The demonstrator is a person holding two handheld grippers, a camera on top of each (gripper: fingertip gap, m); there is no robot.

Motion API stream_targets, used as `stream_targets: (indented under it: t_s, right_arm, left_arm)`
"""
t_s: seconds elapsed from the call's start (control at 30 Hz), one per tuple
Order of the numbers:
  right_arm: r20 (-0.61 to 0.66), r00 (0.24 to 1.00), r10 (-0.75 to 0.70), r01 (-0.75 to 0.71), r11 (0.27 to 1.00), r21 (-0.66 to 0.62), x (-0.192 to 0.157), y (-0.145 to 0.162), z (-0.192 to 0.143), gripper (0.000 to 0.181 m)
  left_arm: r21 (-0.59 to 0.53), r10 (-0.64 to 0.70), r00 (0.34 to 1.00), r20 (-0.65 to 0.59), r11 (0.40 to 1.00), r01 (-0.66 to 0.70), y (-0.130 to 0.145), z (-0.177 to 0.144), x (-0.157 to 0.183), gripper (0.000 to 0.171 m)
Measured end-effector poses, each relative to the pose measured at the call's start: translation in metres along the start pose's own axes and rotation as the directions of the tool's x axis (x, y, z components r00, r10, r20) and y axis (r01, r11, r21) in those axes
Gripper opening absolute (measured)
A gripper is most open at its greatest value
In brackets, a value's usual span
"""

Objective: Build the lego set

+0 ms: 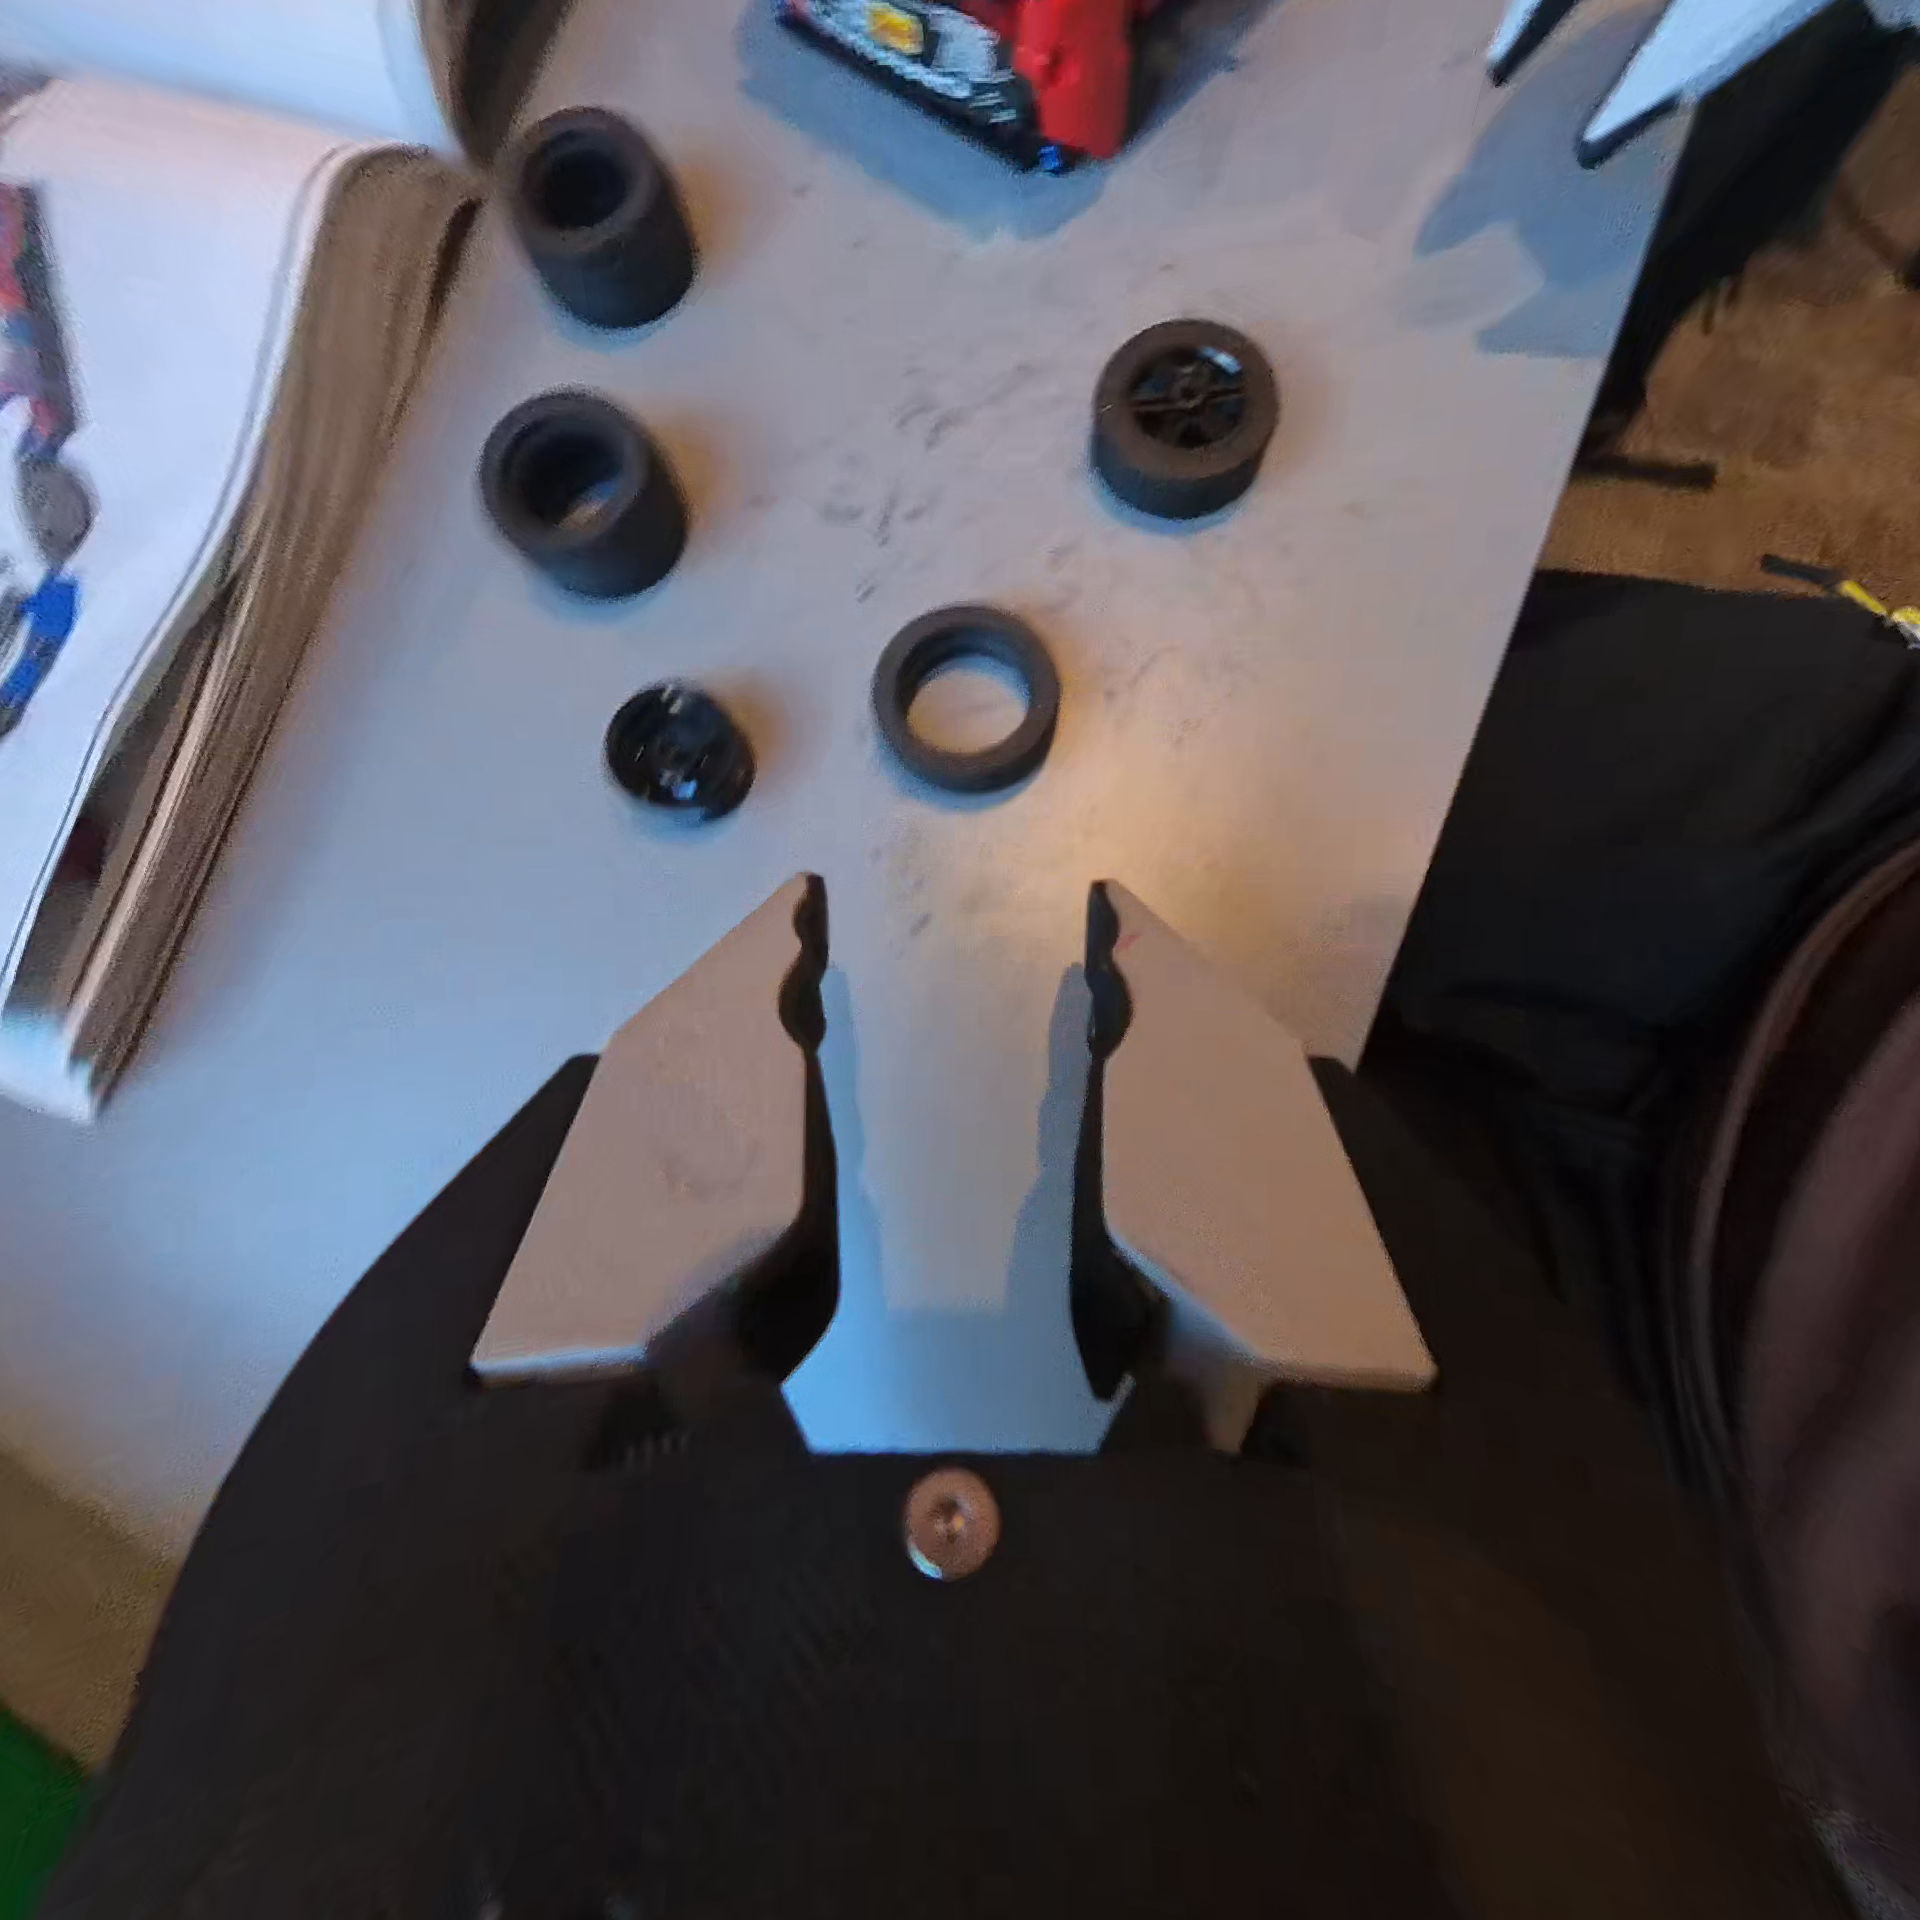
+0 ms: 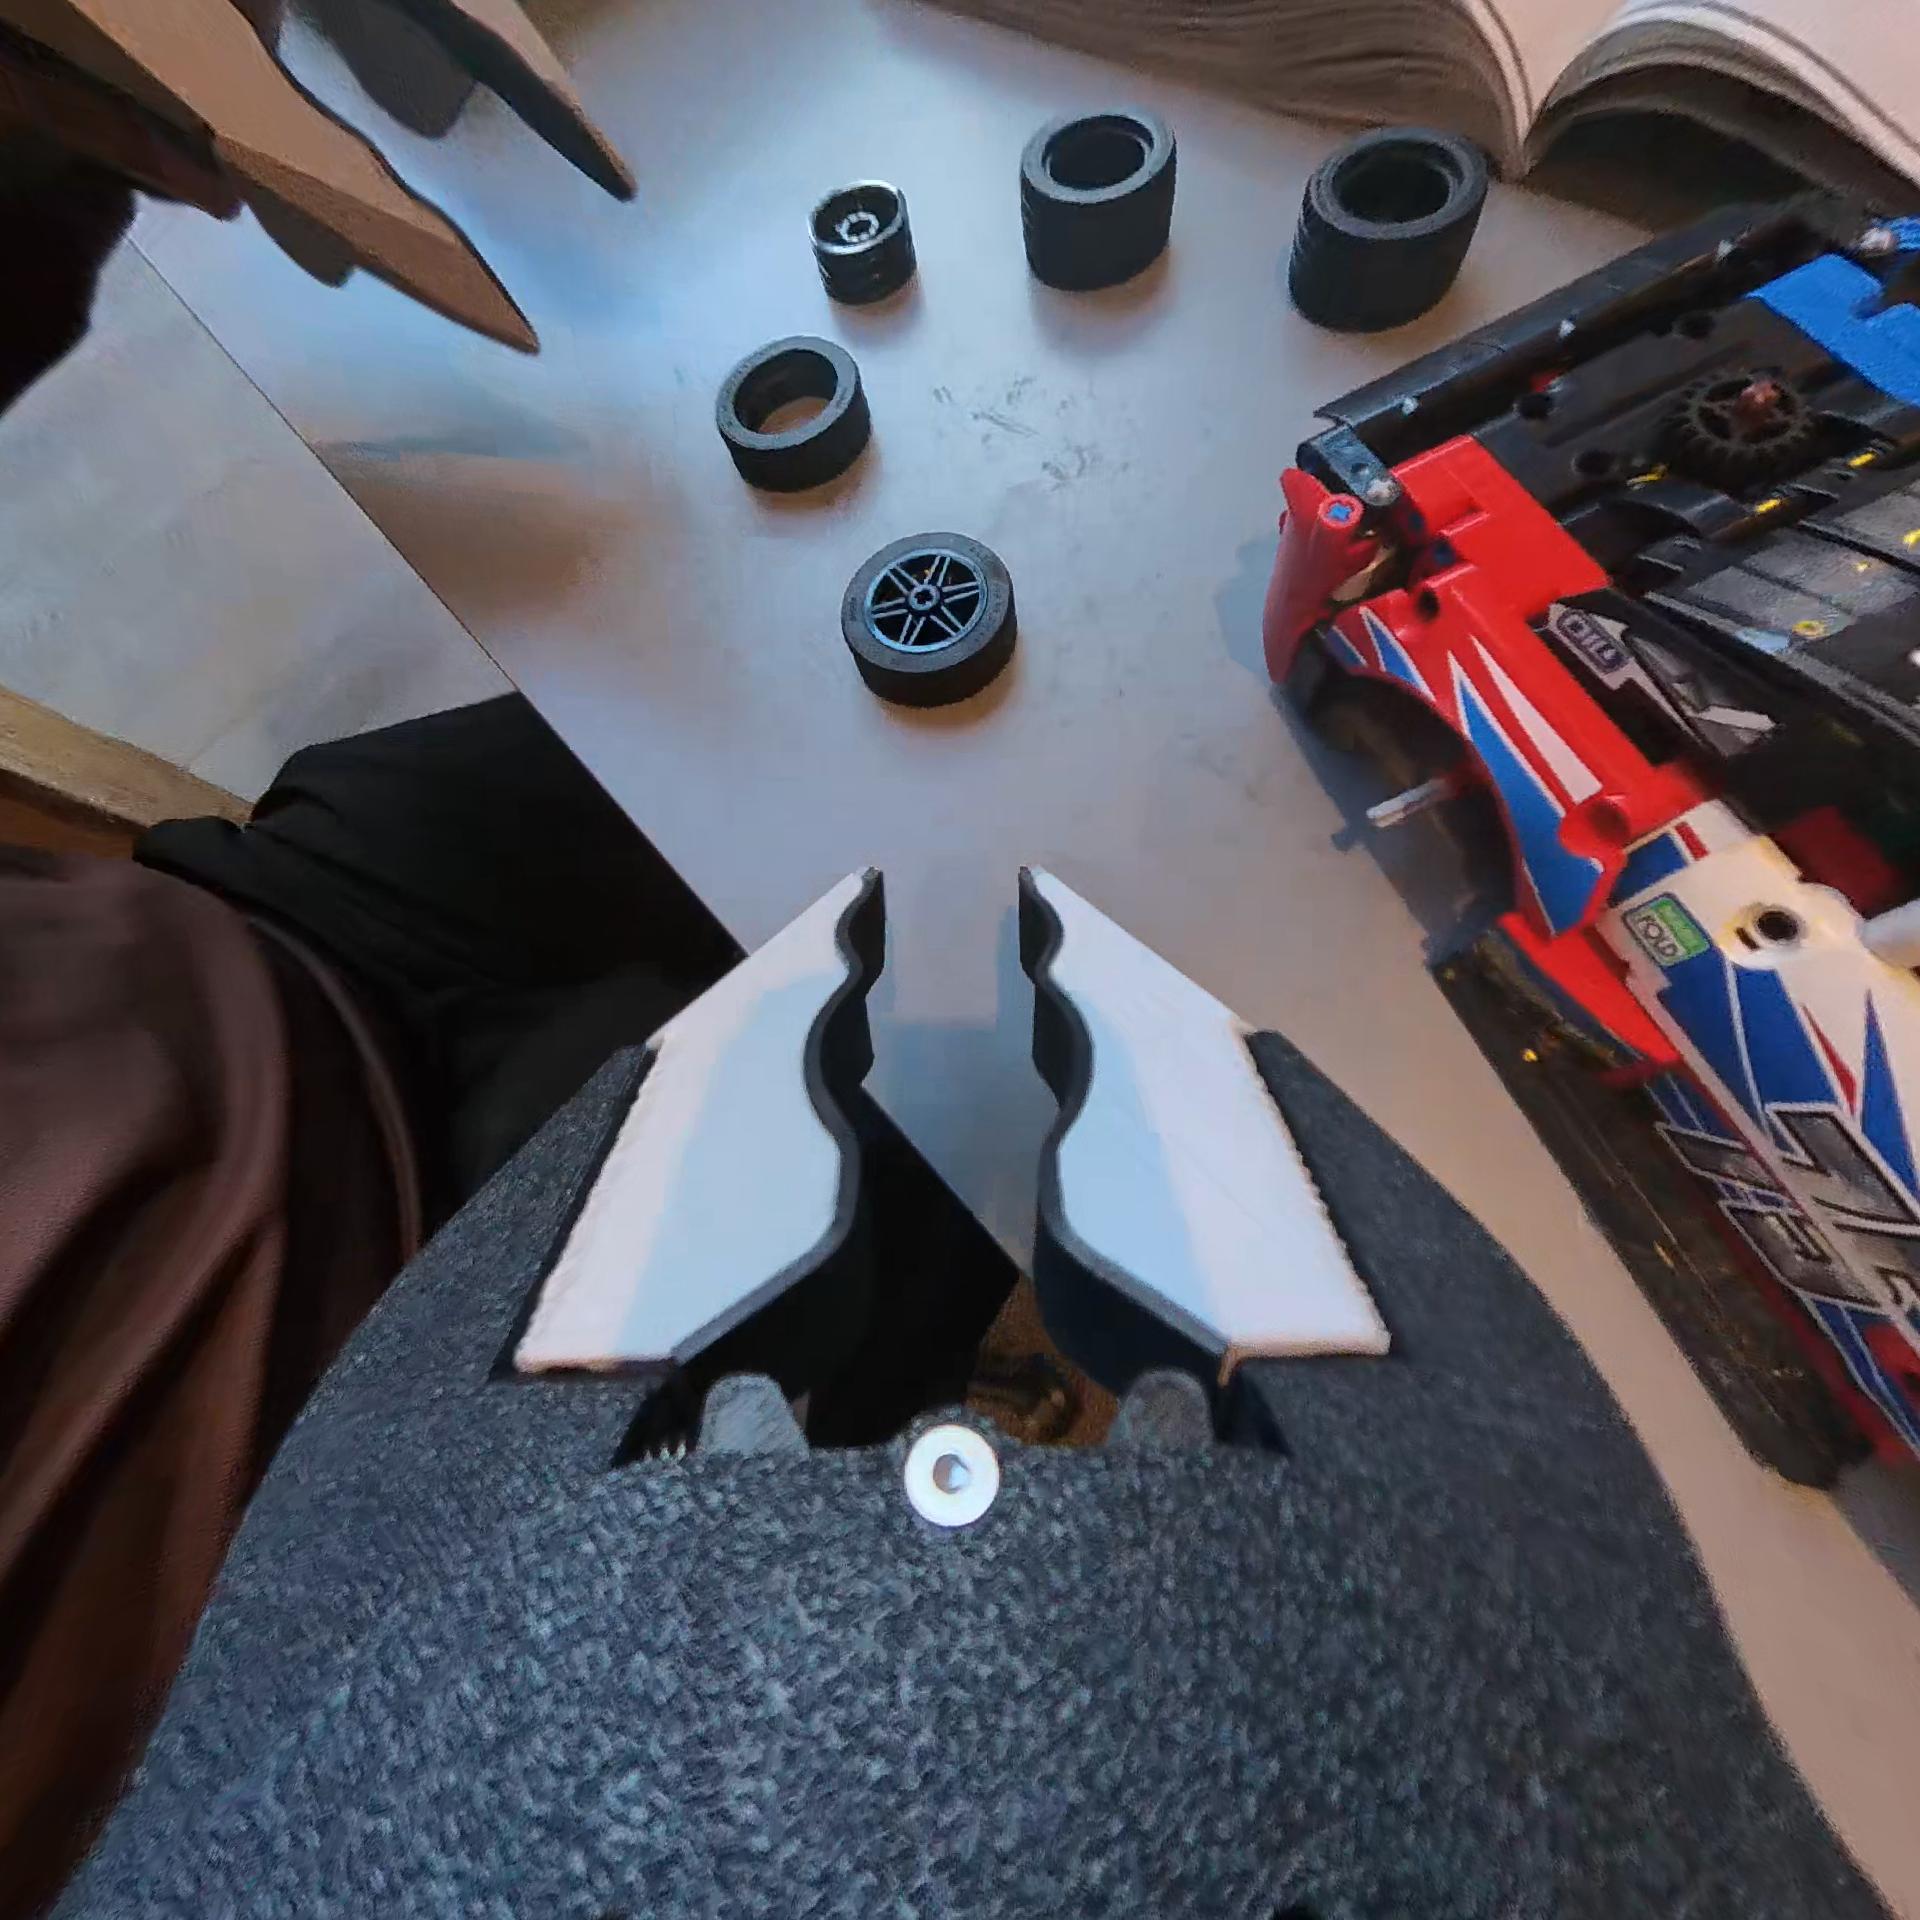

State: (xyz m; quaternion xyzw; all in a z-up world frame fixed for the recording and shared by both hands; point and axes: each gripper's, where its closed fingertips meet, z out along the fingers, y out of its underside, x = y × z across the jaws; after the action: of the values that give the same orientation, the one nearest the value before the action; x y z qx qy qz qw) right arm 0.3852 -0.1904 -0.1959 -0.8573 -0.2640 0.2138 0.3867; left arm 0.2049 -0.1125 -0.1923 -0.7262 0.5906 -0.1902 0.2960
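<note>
Left gripper (image 1: 956,894): fingers spread, nothing between them, hovering over the near part of the white table (image 1: 416,1039). At its 9 o'clock the open instruction book (image 1: 156,520) overhangs the table's left side. Two tall bare tyres at 11 o'clock (image 1: 601,213) (image 1: 582,490), bare black rim (image 1: 677,750) closer in at 11, low empty tyre (image 1: 966,696) at 12, assembled wheel (image 1: 1184,416) at 1. All loose parts stand apart, with bare tabletop between them. Table's right edge runs diagonally at 2–3 o'clock, with dark fabric beyond.

Right gripper (image 2: 951,883): fingers also apart, empty, tips past the table's near edge. Assembled wheel with spoked rim (image 2: 928,618) at its 12 o'clock, clear surface between. Red, white and blue Lego race car (image 2: 1558,779) at 2–3 o'clock, wheel arch empty, axle stub showing; stickers carry lettering, not transcribed.
</note>
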Motion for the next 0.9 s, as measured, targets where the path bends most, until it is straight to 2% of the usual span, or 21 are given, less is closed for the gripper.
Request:
stream_targets:
  t_s: [0.17,0.23,0.33,0.43,0.57,0.8,0.9]
  right_arm:
    - [0.023,0.998,-0.055,0.055,0.998,0.023,-0.011,-0.007,0.009,0.030]
    - [0.021,0.996,-0.082,0.082,0.996,0.021,-0.016,-0.007,0.012,0.030]
    - [-0.006,0.992,-0.126,0.126,0.992,-0.014,-0.018,0.000,0.015,0.030]
    - [-0.024,0.989,-0.149,0.148,0.989,-0.028,-0.019,0.003,0.017,0.029]
    - [-0.018,0.990,-0.143,0.143,0.990,-0.015,-0.021,0.000,0.019,0.029]
    - [-0.021,0.990,-0.138,0.138,0.990,0.009,-0.023,-0.001,0.019,0.028]
    - [-0.017,0.992,-0.129,0.129,0.992,0.016,-0.022,-0.003,0.022,0.027]
  left_arm:
    - [0.116,-0.156,0.987,0.047,0.982,0.150,0.017,-0.027,-0.017,0.043]
    - [0.139,-0.206,0.978,0.039,0.970,0.199,0.020,-0.029,-0.022,0.043]
    - [0.146,-0.229,0.969,0.095,0.966,0.214,0.026,-0.027,-0.038,0.043]
    - [0.153,-0.226,0.970,0.087,0.965,0.212,0.019,-0.019,-0.044,0.041]
    - [0.187,-0.147,0.985,0.095,0.974,0.128,-0.007,0.001,-0.057,0.040]
    - [0.072,-0.123,0.992,0.037,0.990,0.121,-0.014,0.045,-0.076,0.046]
    - [0.067,-0.115,0.993,-0.012,0.991,0.116,-0.015,0.052,-0.071,0.035]
